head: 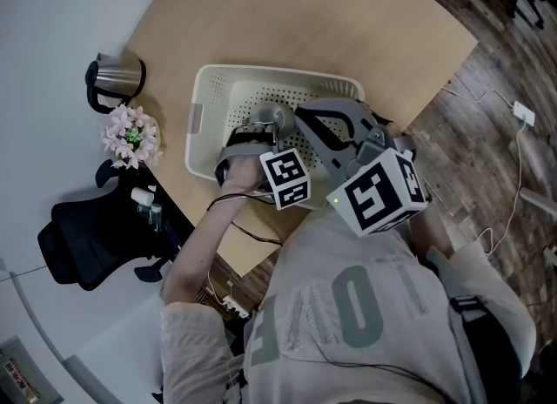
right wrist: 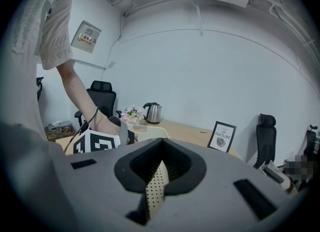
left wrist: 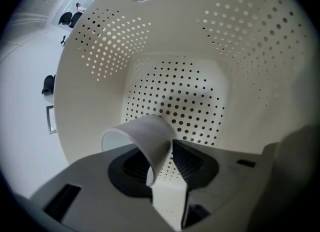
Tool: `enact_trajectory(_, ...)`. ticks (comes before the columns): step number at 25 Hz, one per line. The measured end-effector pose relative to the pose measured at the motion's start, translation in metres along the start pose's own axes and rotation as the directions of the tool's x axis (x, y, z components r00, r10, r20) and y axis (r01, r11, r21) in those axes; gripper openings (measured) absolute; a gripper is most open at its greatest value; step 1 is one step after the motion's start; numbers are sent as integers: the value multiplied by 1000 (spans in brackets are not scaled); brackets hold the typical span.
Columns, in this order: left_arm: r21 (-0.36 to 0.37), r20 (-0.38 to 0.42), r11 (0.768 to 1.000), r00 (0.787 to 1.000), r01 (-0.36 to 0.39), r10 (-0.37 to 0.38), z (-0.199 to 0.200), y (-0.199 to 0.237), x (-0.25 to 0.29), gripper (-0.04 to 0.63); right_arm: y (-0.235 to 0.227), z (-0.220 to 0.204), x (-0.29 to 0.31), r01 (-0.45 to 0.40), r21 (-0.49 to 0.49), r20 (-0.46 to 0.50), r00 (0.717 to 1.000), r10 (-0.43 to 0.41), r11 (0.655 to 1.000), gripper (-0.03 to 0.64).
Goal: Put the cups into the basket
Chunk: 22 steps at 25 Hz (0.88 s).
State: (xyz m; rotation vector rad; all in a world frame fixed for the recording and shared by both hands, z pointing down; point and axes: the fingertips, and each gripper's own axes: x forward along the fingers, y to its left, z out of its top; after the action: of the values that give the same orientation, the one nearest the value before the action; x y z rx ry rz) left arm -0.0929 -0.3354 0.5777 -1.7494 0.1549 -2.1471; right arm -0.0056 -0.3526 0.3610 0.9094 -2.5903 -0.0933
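Note:
A cream perforated basket [head: 204, 97] stands on the wooden table. My left gripper [head: 261, 132] reaches down into it. In the left gripper view a white paper cup [left wrist: 145, 143] lies tilted between the jaws of the left gripper [left wrist: 160, 163], low over the dotted basket floor [left wrist: 175, 96]. The cup leans on the left pad, and a gap shows at the right pad. My right gripper [head: 305, 117] sits at the basket's near right part. In the right gripper view the right gripper [right wrist: 157, 176] is shut on a strip of perforated basket wall [right wrist: 156, 188].
At the table's left edge stand a steel kettle [head: 117, 76] and a pot of pink flowers [head: 130, 132]. A framed picture [right wrist: 224, 136] stands at the far side. A black office chair [head: 87, 237] is beside the table, and cables lie on the wooden floor [head: 496, 106].

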Motion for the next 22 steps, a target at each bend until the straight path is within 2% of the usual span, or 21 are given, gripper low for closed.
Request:
enact_trajectory(6,-47,-19,998,999,-29,28,-3,1,-26,121,7,7,-8,-16,-22,28,999,17,1000,-2)
enact_trajectory(11,-113,-8,987,994,-110,110,-17,8,-69,121,16,18,-10,-21,-46,60,998,23,999,-2)
enact_trajectory(13,-169,11,972,986,-161,165,-25,15,-92,121,18,21,-12,-18,-56,52,998,21,998,-2)
enact_trajectory(15,-263,32,936,967,-235,252,-34,29,-119,121,18,23,-14,-9,-69,59,998,14,998,-2)
enact_trajectory(17,-393,42,868,937,-303,347,-46,45,-147,120,17,25,-16,-2,-73,60,998,6,997,-2)
enact_trajectory(18,-468,48,821,919,-327,392,-51,52,-162,120,17,27,-17,2,-76,61,998,3,997,-2)
enact_trajectory(19,-547,56,764,895,-343,443,-56,59,-177,118,17,28,-19,4,-81,66,998,1,997,-2)
enact_trajectory(20,-630,66,691,861,-356,504,-61,66,-193,117,17,30,-21,5,-90,75,997,2,996,-2)
enact_trajectory(21,-712,73,600,812,-364,580,-65,74,-210,105,17,33,-24,8,-99,87,996,1,995,-2)
enact_trajectory(22,-788,75,498,745,-364,663,-69,81,-229,35,17,37,-26,15,-105,105,994,-4,994,-2)
